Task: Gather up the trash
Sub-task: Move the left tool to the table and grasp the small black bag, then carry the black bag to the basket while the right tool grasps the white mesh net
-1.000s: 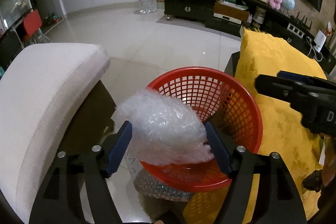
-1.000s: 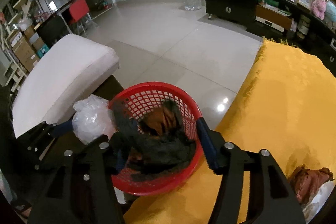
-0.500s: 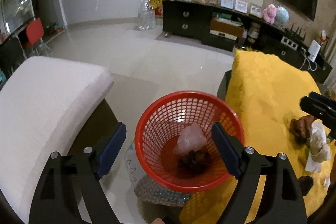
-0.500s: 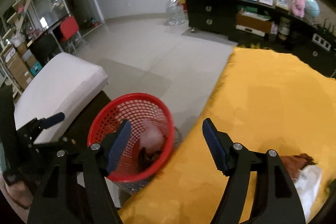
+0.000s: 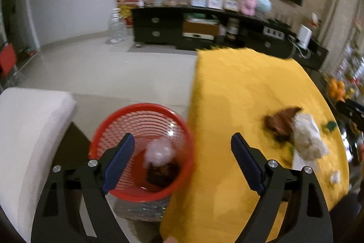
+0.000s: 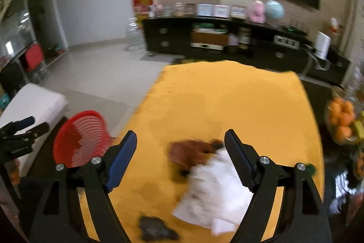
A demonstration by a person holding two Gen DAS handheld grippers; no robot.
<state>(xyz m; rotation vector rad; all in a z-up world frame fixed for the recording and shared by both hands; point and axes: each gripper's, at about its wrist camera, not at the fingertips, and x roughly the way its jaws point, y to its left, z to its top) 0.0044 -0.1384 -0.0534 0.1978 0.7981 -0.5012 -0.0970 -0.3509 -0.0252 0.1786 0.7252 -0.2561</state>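
Trash in basket: a pale bubble-wrap wad [image 5: 160,149] lies inside the red mesh basket [image 5: 127,120], resting on a dark brown clump [image 5: 162,171] at the bottom.
Basket: it stands on the floor, just beside the left edge of the yellow-covered tabletop [image 5: 238,88] and next to a white cushioned seat [image 5: 29,124].
Trash on tabletop: a crumpled white paper [image 6: 213,186] lies against a brown scrap [image 6: 188,150]; a dark grey scrap [image 6: 154,229] sits nearer the camera, apart from both. All are blurred.
Left gripper [image 5: 182,161]: blue-padded fingers spread wide with nothing between them, having just been opening; it hangs over the basket and the tabletop edge.
Right gripper [image 6: 179,157]: fingers released and wide, having just been opening; it hovers above the white paper and brown scrap, touching neither.
Surroundings: a bowl of oranges [image 6: 341,120] at the tabletop's right, and a long black cabinet [image 6: 227,42] along the far wall.
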